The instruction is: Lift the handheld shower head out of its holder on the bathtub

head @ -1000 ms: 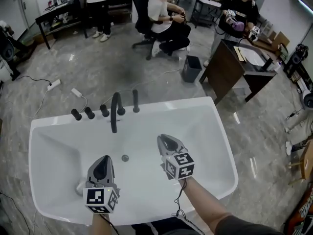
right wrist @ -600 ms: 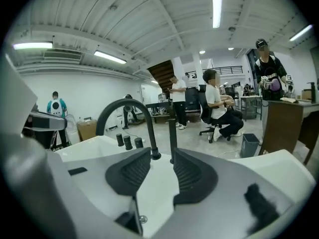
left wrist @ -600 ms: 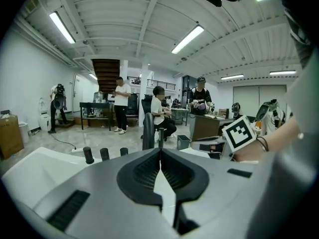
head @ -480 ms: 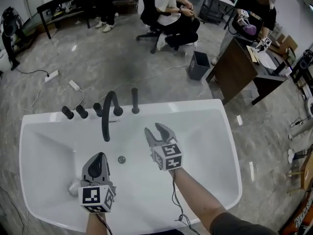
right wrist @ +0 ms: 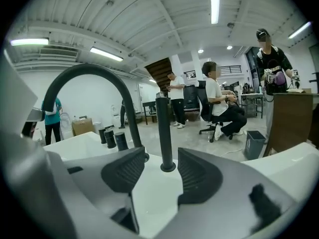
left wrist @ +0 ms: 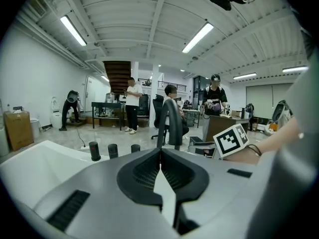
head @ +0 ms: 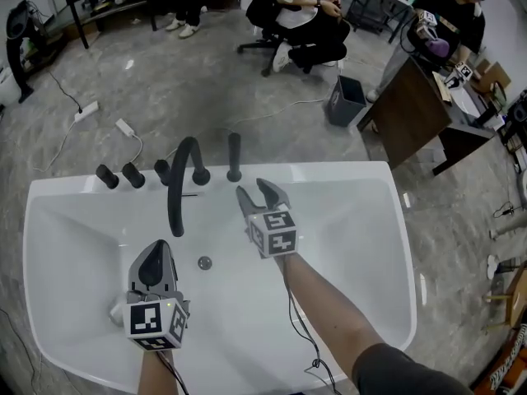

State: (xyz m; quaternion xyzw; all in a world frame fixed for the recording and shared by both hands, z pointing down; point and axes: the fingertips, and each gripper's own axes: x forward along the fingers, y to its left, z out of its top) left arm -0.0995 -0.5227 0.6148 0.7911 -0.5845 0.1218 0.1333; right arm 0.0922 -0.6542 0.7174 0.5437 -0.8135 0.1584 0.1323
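The handheld shower head [head: 235,155] is a slim black stick that stands upright in its holder on the far rim of the white bathtub [head: 362,179], just right of the arched black faucet [head: 179,179]. My right gripper [head: 257,192] hangs over the tub a little short of it. Its jaws have just been opening and stand open, with nothing between the pads. In the right gripper view the shower head [right wrist: 163,131] rises beyond the gap of the right gripper [right wrist: 160,176]. My left gripper [head: 156,253] is shut and empty over the tub's near left, and the left gripper [left wrist: 160,158] faces the faucet [left wrist: 172,121].
Three black knobs [head: 132,174] line the rim left of the faucet. The drain [head: 204,262] lies in the tub floor. Behind the tub are a grey bin [head: 346,101], a dark desk [head: 412,118], a seated person [head: 309,11] and a power strip with cables [head: 86,109].
Both grippers have moved forward over the tub towards the faucet rim. The right gripper's jaws went from shut to wide open and now sit close before the shower head. The left stayed shut.
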